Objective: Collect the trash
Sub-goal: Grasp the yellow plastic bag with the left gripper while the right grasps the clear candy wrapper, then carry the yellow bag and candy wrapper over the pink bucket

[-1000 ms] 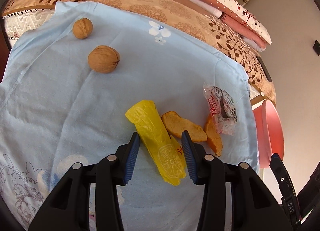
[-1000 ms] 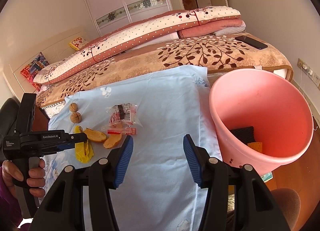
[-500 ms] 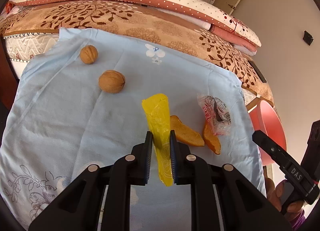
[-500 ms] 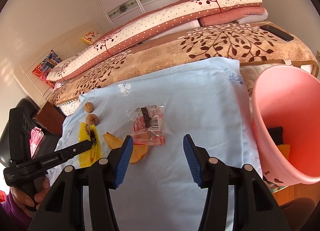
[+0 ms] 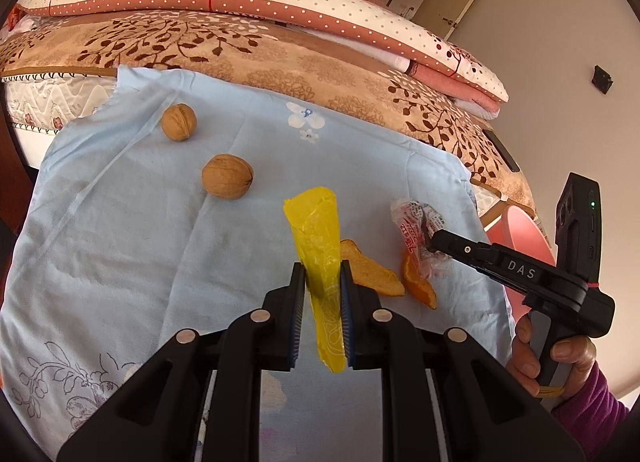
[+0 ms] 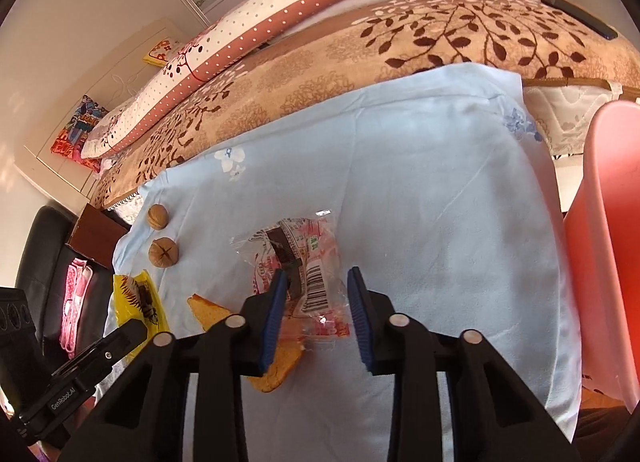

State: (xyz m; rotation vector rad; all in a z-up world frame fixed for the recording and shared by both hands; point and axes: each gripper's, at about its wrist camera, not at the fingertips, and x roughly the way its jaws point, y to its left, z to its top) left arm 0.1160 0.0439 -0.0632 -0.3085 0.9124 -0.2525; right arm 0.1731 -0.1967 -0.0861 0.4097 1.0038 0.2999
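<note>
Yellow wrapper [image 5: 320, 250] clamped between the pads of the left gripper [image 5: 322, 302], lifted off the pale blue cloth [image 5: 120, 230]. Right gripper [image 6: 316, 302] closing over the clear red-printed wrapper [image 6: 304, 262], which sits between its jaws on the cloth; pads apparently not yet pressing. Still lying on the cloth: two orange peel pieces [image 5: 372, 274] just beside that wrapper, and two walnuts [image 5: 227, 176] farther off. Pink bin [image 6: 608, 242] standing at the cloth's right edge, its contents not visible from here. Judged roughly midway: two pieces in hand or nearly so, none of these dropped yet, peel and perhaps walnuts left.
</note>
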